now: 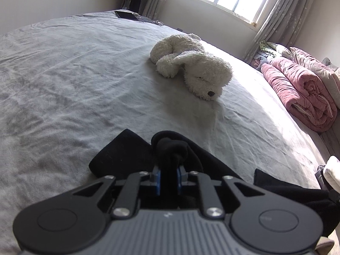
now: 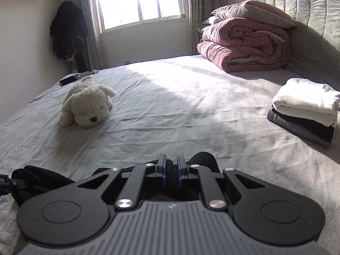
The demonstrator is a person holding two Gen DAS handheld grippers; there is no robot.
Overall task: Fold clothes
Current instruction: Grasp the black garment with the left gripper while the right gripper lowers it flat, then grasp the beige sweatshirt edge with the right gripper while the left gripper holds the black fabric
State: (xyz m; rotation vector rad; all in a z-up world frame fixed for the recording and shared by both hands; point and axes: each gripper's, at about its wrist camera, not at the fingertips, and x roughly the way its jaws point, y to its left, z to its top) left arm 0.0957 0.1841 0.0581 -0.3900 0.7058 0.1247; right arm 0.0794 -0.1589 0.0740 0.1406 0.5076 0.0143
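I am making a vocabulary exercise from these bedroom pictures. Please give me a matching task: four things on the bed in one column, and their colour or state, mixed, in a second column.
Column one:
1. plush dog
2. quilt
3. garment in the left tool
4. top item of the clothes stack

Column two:
A. black, pinched between the pads
B. pink, rolled up by the headboard
C. white, folded flat
D. cream, fluffy, lying on the sheet

Pairs: 1-D, 2-B, 3-A, 4-C
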